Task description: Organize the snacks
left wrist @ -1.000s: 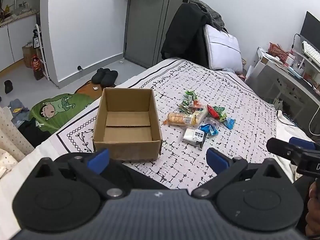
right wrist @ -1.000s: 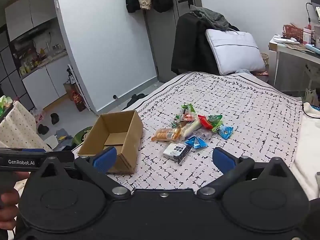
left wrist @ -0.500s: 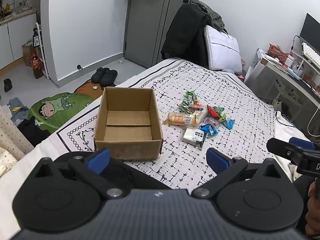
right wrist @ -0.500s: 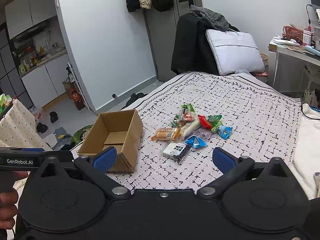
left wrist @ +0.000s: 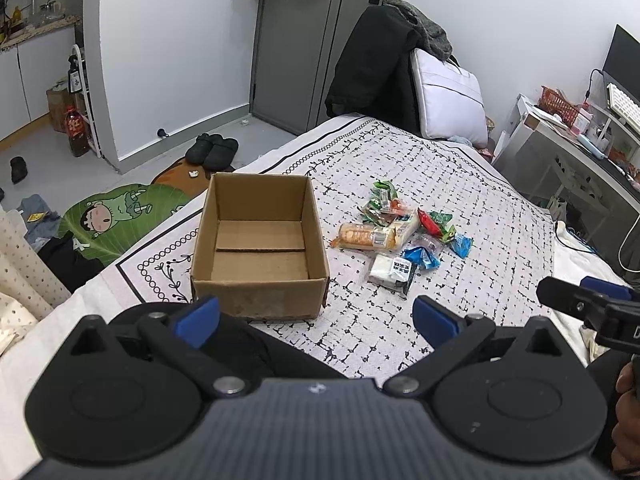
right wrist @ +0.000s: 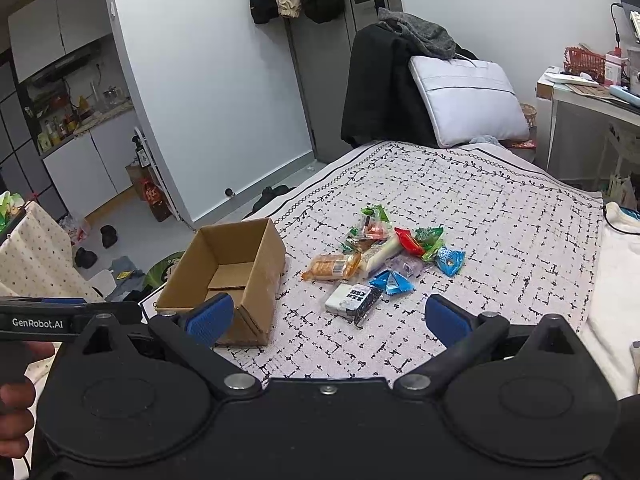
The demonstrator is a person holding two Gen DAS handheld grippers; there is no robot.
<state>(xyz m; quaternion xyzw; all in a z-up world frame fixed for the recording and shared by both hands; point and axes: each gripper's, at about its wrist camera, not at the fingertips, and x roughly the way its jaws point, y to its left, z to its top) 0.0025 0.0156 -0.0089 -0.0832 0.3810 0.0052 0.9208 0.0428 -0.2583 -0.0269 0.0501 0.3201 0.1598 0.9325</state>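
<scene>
Snacks and box on the bed, as we see them from the two wrist cameras. The snack pile (left wrist: 404, 236) lies in the centre of the left wrist frame, on the patterned bedspread (left wrist: 460, 184); we distinguish an orange-wrapped biscuit pack (left wrist: 362, 236) at its left edge, a white-and-black packet (left wrist: 392, 274) nearest the camera, two blue packets (left wrist: 422, 258) beside it, and green and red wrappers (left wrist: 434, 222) toward the upper right of the heap; the packets touch or overlap one another. Just left of the pile, apart from it, stands the open cardboard box (left wrist: 260, 284), upright, its inside bare down to the bottom flaps. In the right wrist view the same pile (right wrist: 384, 260) sits at mid-frame with the box (right wrist: 264, 276) to its lower left.

The left gripper (left wrist: 316, 318) fills the lower part of its frame; its blue-padded fingers (left wrist: 198, 318) stand wide apart, holding nothing and touching nothing, the near wall of the box showing between them. The right gripper (right wrist: 328, 318) is likewise spread wide and empty, its pads (right wrist: 210, 318) framing the white-and-black packet (right wrist: 352, 300) from a distance; we see it again at the right edge of the left wrist view (left wrist: 580, 304), with a hand (left wrist: 628, 412) below it.

Beyond the bed: a pale pillow (left wrist: 448, 100) and dark coat (left wrist: 372, 68) at the upper centre, a desk (left wrist: 576, 152) at right, slippers (left wrist: 212, 152) and a cartoon mat (left wrist: 120, 216) on the floor at left.
</scene>
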